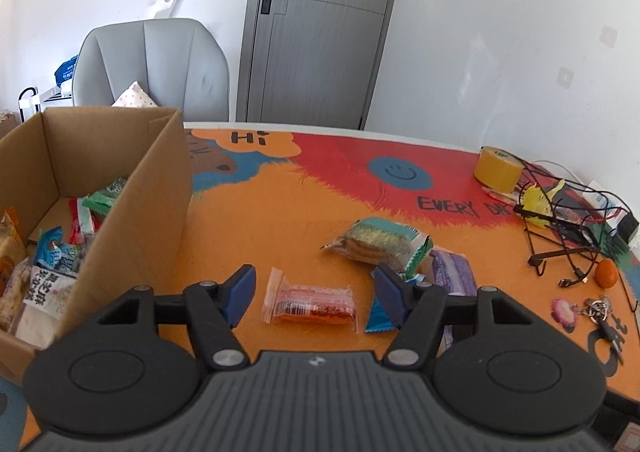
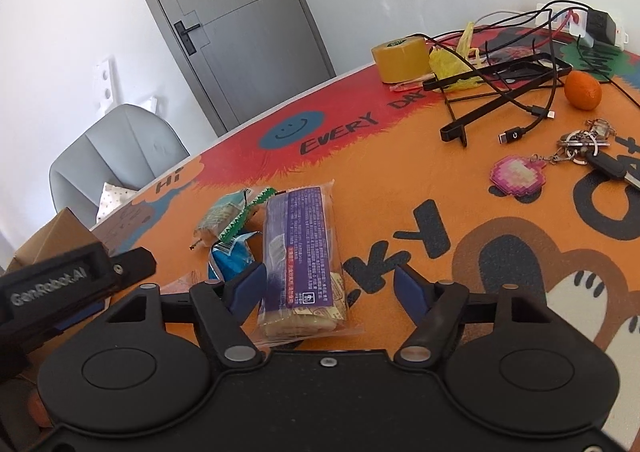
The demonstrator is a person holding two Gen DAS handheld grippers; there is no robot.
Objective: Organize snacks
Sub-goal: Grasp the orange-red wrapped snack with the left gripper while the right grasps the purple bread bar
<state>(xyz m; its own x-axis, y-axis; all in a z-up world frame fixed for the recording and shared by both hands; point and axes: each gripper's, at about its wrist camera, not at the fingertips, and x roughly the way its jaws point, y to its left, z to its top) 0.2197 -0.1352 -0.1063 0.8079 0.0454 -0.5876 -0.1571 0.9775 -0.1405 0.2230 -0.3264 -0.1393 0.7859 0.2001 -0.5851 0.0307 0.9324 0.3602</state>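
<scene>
A red-orange snack packet (image 1: 310, 304) lies flat on the orange table mat between the fingers of my left gripper (image 1: 316, 292), which is open with a gap on both sides. Left of it stands a cardboard box (image 1: 156, 219) holding several snack packets. A green biscuit packet (image 1: 376, 244), a blue packet (image 1: 378, 318) and a purple packet (image 1: 456, 272) lie to the right. My right gripper (image 2: 330, 288) is open around the purple packet (image 2: 300, 252); its left pad is close to the wrapper and its right pad stands well apart. The green packet (image 2: 228, 215) and the blue packet (image 2: 232, 260) lie just beyond.
A yellow tape roll (image 2: 400, 55), tangled black cables (image 2: 512, 91), an orange fruit (image 2: 582, 89) and keys with a pink charm (image 2: 520, 175) crowd the table's right side. A grey chair (image 1: 152, 67) and a door (image 1: 320, 27) stand behind the table. The left gripper's body (image 2: 60, 288) shows at the left edge.
</scene>
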